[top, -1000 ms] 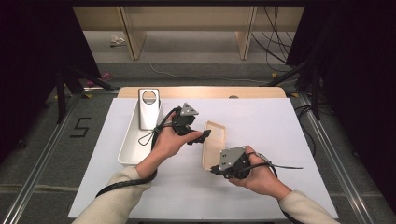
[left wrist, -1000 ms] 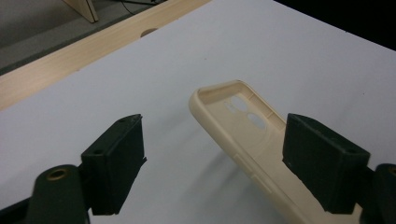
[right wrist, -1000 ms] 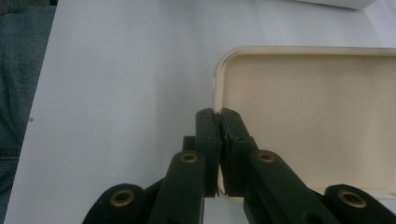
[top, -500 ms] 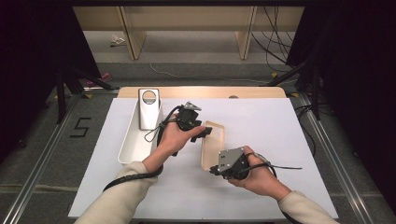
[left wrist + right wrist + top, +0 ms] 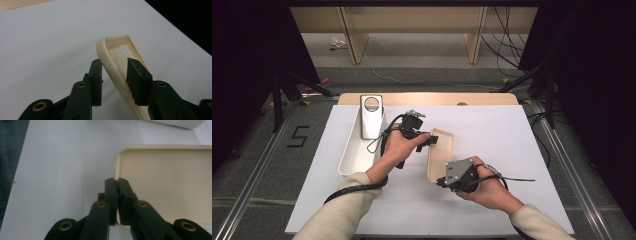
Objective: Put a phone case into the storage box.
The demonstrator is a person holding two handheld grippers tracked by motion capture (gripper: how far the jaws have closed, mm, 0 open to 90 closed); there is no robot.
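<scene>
The left gripper [image 5: 432, 138] has just been closing its jaws around the cream phone case's [image 5: 441, 152] rim at bench centre; the right gripper [image 5: 439, 181], at the case's six o'clock end, pinches its edge, so both ends look held.

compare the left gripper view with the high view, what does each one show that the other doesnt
The left gripper view alone shows the cutout hole in the cream phone case and how the left gripper straddles its side wall, one jaw outside, one inside; its jaws have just been closing on that wall.

The high view alone shows the white tray holding a white phone, both forearms, and the right gripper at the case's near end.

Both show the case, the left gripper and the white table cover.
</scene>
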